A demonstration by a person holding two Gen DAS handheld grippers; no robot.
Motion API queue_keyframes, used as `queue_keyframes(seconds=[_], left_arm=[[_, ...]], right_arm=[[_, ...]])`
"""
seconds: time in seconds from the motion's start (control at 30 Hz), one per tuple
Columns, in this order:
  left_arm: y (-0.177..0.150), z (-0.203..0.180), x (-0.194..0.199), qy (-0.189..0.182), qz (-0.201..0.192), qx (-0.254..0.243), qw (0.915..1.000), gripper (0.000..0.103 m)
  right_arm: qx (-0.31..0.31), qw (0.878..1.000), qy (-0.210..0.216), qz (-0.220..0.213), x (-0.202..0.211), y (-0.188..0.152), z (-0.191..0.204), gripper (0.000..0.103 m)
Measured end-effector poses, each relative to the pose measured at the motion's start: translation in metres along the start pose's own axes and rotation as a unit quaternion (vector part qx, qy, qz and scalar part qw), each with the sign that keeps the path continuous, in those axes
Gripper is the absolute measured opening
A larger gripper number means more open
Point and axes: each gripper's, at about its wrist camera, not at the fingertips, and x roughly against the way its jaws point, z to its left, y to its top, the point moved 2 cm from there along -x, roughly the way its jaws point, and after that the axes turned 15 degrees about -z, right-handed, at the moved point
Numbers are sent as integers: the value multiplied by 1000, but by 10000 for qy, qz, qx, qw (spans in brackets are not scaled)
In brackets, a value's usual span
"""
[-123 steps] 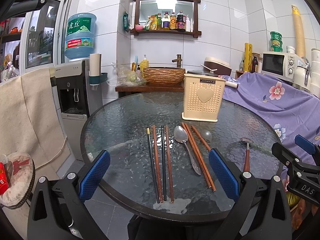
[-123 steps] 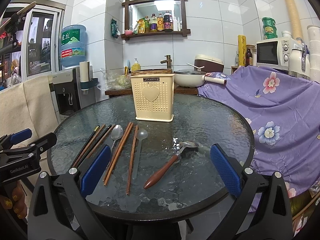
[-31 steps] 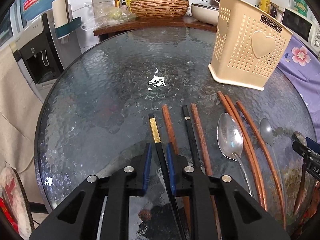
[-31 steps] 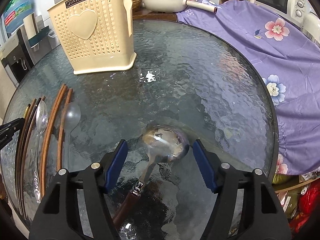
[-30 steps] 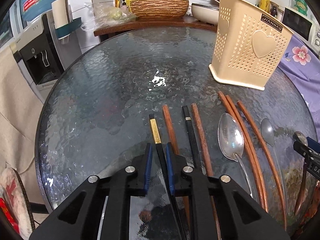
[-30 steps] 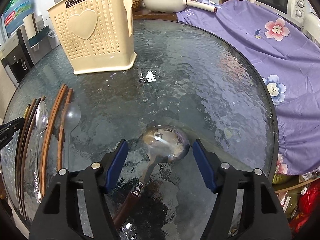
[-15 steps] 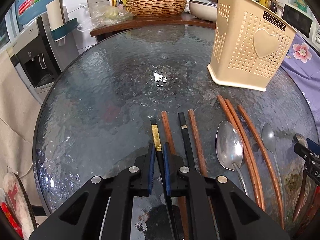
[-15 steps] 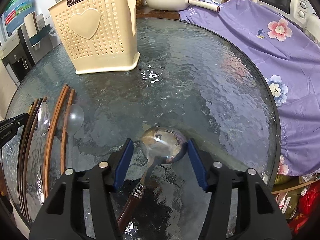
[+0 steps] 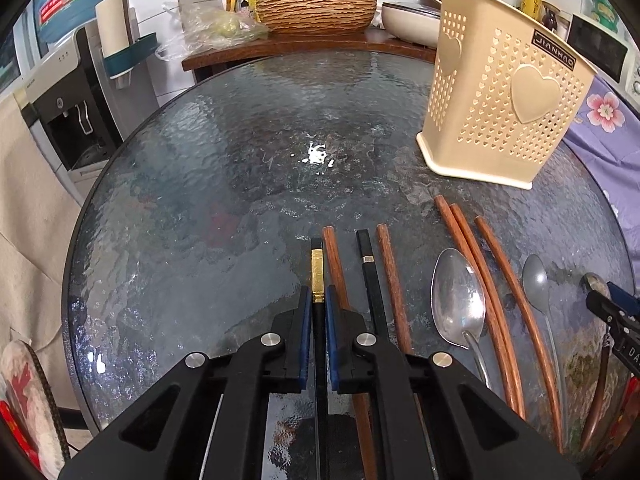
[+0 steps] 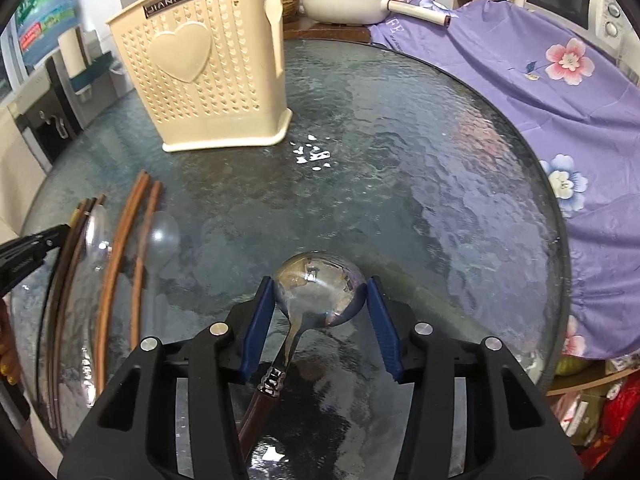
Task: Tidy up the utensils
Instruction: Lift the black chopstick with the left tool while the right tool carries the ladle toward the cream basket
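On the round glass table (image 9: 240,160), my left gripper (image 9: 319,300) is shut on a black chopstick with a gold band (image 9: 317,268), the leftmost of a row. To its right lie brown chopsticks (image 9: 336,264), a second black chopstick (image 9: 368,268), a large metal spoon (image 9: 456,292) and a small spoon (image 9: 536,280). My right gripper (image 10: 320,280) straddles the bowl of a steel ladle (image 10: 316,296) with a brown handle. Its jaws are closing and the blue pads touch both sides of the bowl. The cream perforated utensil holder (image 10: 204,72) stands upright behind.
A purple flowered cloth (image 10: 540,80) covers the furniture right of the table. A water dispenser (image 9: 68,100) stands left of it. A wooden shelf behind carries a woven basin (image 9: 316,12) and a pan (image 10: 344,8). The table's far half is bare glass.
Both grippers came down to the table from above. The left jaws closed onto the gold-banded chopstick. The right jaws narrowed around the ladle bowl until the pads reached it.
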Motion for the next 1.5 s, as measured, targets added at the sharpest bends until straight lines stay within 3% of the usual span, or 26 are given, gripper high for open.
queue_keyframes(seconds=[0.4,0.73,1.5], left_arm=[[19,7,44,-35,-643,162,9978,7],[33,10,84,-123,-1162,297,9927,7],[61,7,144,-157,-2002,354,9790,7]], right_arm=[[437,9952,345,-810,40,21,11,48],[822,9843,598,-1441,78,37,21,48],[1151,9725,891,-1817,115,60,33,47]])
